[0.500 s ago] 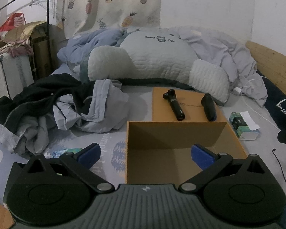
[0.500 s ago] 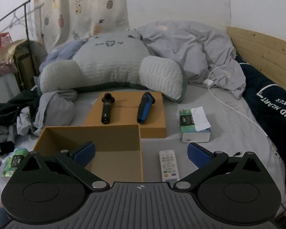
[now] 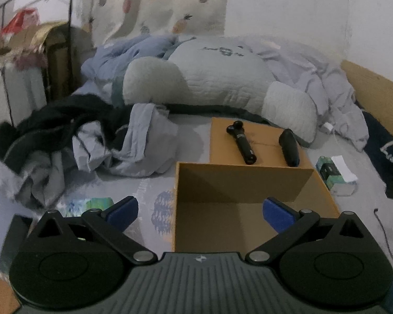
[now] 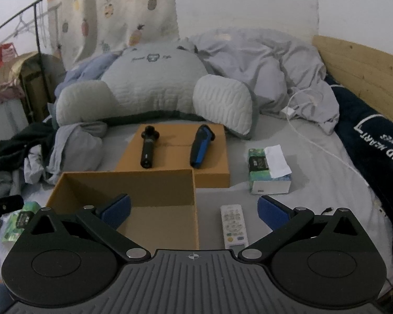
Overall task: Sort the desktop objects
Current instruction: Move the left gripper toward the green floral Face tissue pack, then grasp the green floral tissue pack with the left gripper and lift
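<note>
Left gripper (image 3: 200,209): jaws spread wide, blue pads (image 3: 123,208) bare. Right gripper (image 4: 194,208): jaws likewise spread wide, nothing held.

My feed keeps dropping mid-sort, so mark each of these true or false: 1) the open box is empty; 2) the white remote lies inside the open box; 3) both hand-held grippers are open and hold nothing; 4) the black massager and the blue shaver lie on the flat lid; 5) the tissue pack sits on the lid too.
1) True: the open box shows only its bare floor.
2) False: the white remote lies on the bed sheet, right of the box.
3) True: left hand-held gripper and right hand-held gripper are both open and hold nothing.
4) True: black massager and blue shaver lie on the flat lid.
5) False: the tissue pack sits on the sheet, right of the lid.
</note>
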`<state>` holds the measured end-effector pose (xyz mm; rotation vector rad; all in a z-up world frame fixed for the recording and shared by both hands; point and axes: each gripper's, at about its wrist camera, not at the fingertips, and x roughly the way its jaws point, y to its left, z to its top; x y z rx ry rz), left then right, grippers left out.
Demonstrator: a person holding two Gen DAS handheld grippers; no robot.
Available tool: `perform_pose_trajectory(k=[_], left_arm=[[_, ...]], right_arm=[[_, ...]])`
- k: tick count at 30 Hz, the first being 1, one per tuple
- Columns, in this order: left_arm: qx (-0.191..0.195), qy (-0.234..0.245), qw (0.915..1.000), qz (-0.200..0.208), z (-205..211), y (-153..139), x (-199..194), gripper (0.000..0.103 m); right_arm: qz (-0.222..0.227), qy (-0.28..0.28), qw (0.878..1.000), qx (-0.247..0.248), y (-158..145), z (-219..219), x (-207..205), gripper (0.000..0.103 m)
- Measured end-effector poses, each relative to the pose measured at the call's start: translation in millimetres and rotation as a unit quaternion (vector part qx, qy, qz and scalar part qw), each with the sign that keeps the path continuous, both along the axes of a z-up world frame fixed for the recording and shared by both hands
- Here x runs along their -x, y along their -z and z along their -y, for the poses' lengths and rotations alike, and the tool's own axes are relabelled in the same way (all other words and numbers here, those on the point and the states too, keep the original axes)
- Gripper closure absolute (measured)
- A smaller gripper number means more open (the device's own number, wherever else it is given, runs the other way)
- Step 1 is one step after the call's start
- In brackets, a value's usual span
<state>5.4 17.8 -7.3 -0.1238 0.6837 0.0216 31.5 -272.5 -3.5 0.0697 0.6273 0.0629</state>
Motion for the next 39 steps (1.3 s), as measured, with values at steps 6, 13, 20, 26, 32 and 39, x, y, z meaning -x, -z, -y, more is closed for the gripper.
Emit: perform_pose_trajectory(k=[6,13,20,26,32,39], left_arm=[[0.021,-0.043,0.9988,-0.004,-42.3,15.8,-3.5,0.0],[-0.007,-0.11,0.9939,0.0,-91.5,15.9,-9.1,0.0],[-0.008,-0.121,0.9915,-0.047,-131.1,43.7,-37.8,0.003],[0.005,-0.111,0.9869,-0.117,-148.7,89.5,-61.6,0.008],[-0.019,-0.108,0.983,-0.147,-155.9,117.7,-74.6,0.007],[-0.042,-0.101,0.9809,-0.161,-153.7,132.7,-84.2,0.0]], right_arm=[[-0.005,-0.008,1.0,-0.005,4.8,-10.3,-1.7,0.0],[-0.014,-0.025,1.0,-0.011,11.3,-23.2,-5.1,0.0],[-0.024,-0.037,0.999,-0.011,15.6,-37.0,-7.7,0.0],[-0.028,-0.045,0.999,-0.007,18.0,-50.3,-7.6,0.0],[-0.031,-0.055,0.998,-0.002,18.1,-60.4,-6.0,0.0],[-0.034,-0.061,0.998,0.004,17.0,-70.1,-6.6,0.0]])
